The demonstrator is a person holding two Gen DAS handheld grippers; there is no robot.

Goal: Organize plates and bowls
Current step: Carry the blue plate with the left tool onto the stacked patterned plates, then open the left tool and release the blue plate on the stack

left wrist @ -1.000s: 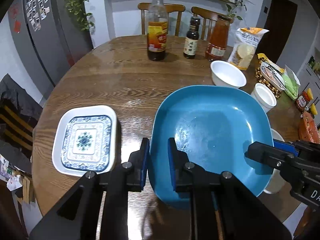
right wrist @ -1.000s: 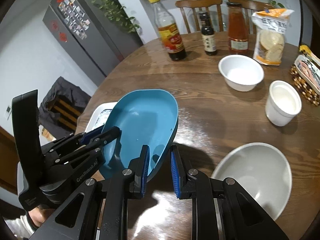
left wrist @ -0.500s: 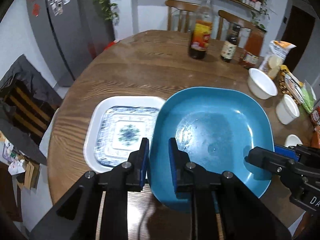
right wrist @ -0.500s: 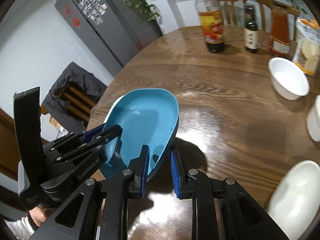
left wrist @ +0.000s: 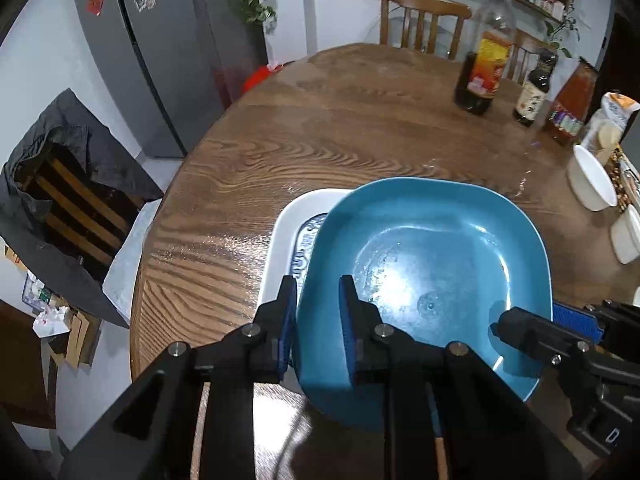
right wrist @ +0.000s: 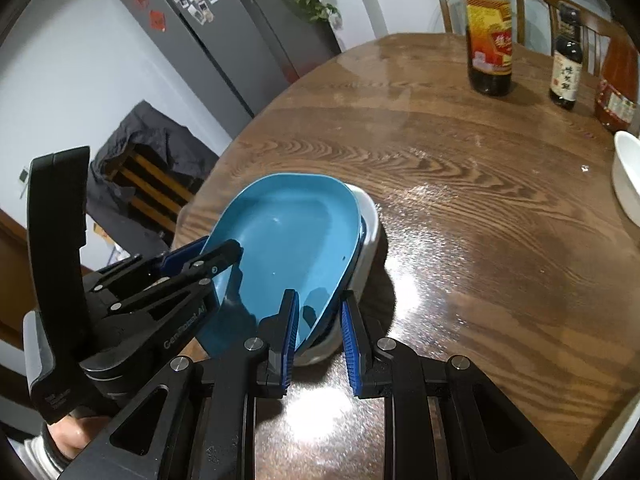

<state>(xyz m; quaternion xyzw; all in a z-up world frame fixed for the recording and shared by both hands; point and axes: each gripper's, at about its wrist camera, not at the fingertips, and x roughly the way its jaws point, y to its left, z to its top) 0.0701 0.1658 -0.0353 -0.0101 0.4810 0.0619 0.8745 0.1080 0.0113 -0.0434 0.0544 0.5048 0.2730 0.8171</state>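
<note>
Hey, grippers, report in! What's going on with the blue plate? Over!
Both hand-held grippers clamp blue plate's rim. Plate over white patterned plate. Nothing blocking.

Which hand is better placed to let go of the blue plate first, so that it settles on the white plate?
Probably left: the left tool grips the blue plate directly above the white plate.

Black tool [left wrist: 318, 316] frames, blue pads [right wrist: 291, 330], silver screws.
</note>
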